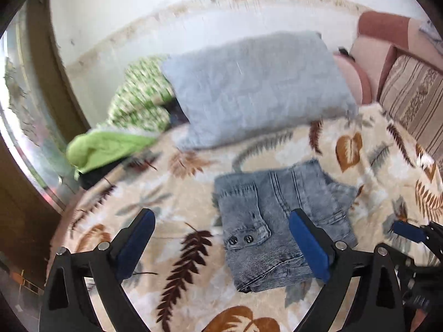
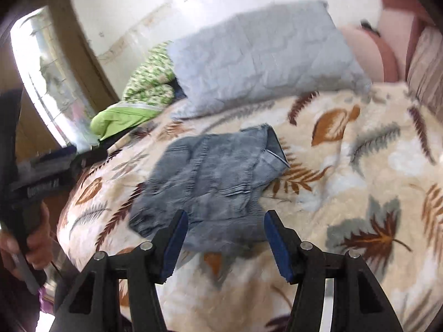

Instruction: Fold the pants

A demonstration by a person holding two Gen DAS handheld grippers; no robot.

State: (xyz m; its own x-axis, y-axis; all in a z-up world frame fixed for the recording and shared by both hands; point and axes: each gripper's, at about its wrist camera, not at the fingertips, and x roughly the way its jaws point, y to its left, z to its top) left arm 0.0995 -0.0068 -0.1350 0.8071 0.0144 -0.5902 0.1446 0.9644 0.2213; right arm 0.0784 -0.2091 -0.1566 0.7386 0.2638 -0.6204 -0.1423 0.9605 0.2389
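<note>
a: where are the pants [image 1: 279,227] lying?
b: they lie folded in a compact bundle on the leaf-pattern blanket [image 1: 177,243] that covers the bed, about the middle of it; the grey pillow [image 1: 254,85] is further toward the wall edge of the bed, apart from them; in the left view two dark buttons show on the near part of the bundle.

a: and the left gripper [image 1: 221,246]?
b: its jaws are spread wide and hold nothing; one blue pad [image 1: 310,244] is in front of the pants' right part, the other is over bare blanket; if the pad touches the denim i cannot tell, the picture is blurred.

a: the right gripper [image 2: 225,244]?
b: also released, jaws apart with nothing between them; it hangs near the close edge of the pants [image 2: 210,185], and a hem sticks out toward the pillow [image 2: 263,58].

a: anything else?
b: a green patterned cloth [image 1: 138,102] is beside the pillow at the left edge of the bed; a striped cushion [image 1: 415,102] is at the right edge.
</note>
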